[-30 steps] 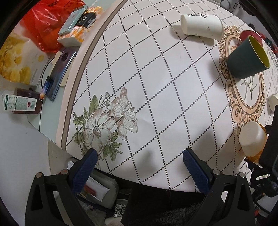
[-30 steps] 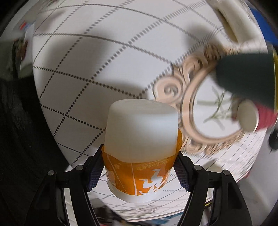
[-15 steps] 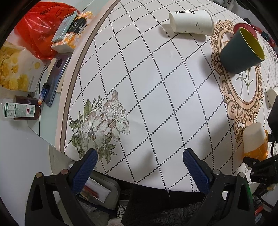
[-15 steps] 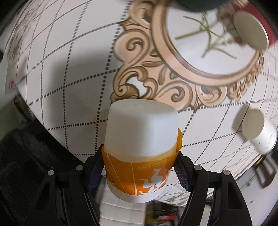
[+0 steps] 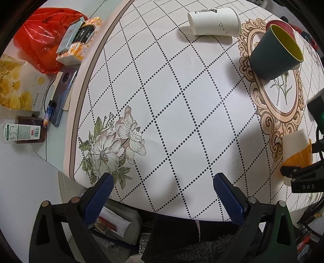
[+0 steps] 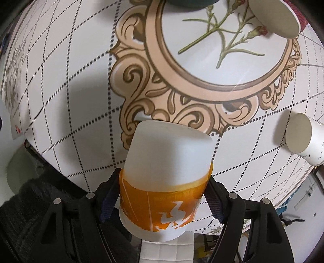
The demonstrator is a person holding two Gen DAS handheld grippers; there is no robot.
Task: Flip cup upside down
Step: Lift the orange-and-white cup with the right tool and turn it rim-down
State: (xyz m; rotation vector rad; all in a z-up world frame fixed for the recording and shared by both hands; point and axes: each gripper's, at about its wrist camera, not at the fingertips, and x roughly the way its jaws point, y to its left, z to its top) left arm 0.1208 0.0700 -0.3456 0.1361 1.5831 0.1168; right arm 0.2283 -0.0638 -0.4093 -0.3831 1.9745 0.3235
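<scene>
My right gripper [image 6: 162, 194] is shut on a white cup with an orange band [image 6: 166, 172]. It holds the cup above the table's near edge, closed bottom pointing away from the camera toward the ornate frame print. The cup [image 5: 296, 149] and the gripper [image 5: 301, 172] also show at the right edge of the left wrist view. My left gripper [image 5: 162, 198] is open and empty over the near table edge, next to the flower print.
A dark green cup [image 5: 275, 52] stands on the oval print. A white paper cup [image 5: 214, 21] lies on its side at the far side. Two more white cups [image 6: 303, 137] [image 6: 277, 18] lie to the right. A phone [image 5: 60, 95], boxes and a red bag [image 5: 42, 36] sit left.
My right gripper has turned and moved with the cup, so the oval print now fills the upper view and a white cup appears at right. The left gripper stays open.
</scene>
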